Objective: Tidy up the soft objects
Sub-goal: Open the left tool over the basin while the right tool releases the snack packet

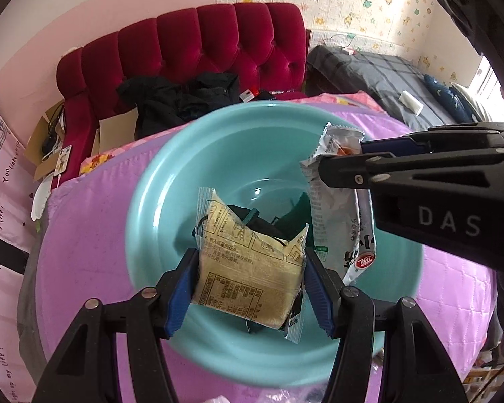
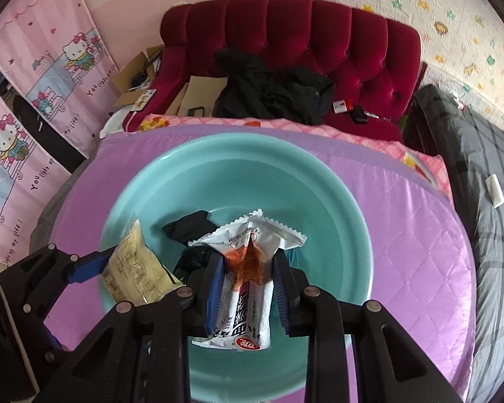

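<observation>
Over basin [image 1: 158, 181], fingers [image 1: 179, 299] clamp snack packets [image 1: 248, 278].

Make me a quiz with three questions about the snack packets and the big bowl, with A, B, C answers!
1. Where are both packets?
A. On the red sofa
B. Over the bowl
C. On the floor

2. What colour is the bowl?
A. Teal
B. Orange
C. White

3. What is the left tool doing?
A. Hanging open with nothing in it
B. Pinching the bowl's rim
C. Squeezing the yellow packet

Answers:
1 B: the yellow packet and the white packet both hang above the bowl.
2 A: its rim and inside are teal.
3 C: the left tool presses the yellow packet from both sides, just as the right tool clamps the white one.
</observation>
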A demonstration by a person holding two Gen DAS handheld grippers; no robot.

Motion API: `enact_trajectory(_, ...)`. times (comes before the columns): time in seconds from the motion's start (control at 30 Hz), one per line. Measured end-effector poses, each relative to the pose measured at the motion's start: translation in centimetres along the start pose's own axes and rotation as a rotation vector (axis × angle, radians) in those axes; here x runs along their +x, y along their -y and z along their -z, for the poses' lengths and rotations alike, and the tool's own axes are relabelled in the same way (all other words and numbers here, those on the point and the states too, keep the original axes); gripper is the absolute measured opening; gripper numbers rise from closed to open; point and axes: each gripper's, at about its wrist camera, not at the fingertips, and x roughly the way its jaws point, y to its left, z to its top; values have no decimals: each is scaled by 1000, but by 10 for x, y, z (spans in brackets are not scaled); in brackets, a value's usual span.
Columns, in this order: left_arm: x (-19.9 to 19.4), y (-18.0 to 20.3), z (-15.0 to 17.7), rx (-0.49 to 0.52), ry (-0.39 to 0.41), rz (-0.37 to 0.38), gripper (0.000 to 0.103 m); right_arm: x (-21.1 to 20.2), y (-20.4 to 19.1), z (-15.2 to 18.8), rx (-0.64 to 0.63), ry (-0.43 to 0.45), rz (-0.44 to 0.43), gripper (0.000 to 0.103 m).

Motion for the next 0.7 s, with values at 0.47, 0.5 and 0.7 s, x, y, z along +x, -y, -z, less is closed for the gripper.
enact_trajectory(0.47,51,-3,-7,20,-67,-20,66,65,18,-8,60,-79,0,29)
enact_trajectory(0.5,52,-2,-7,21,-70,-21,66,68,18,-8,61,-84,1,29)
enact_trajectory(0.7,58,-2,-7,22,-73,-25,66,82,24,-5,87,-110,-10,30)
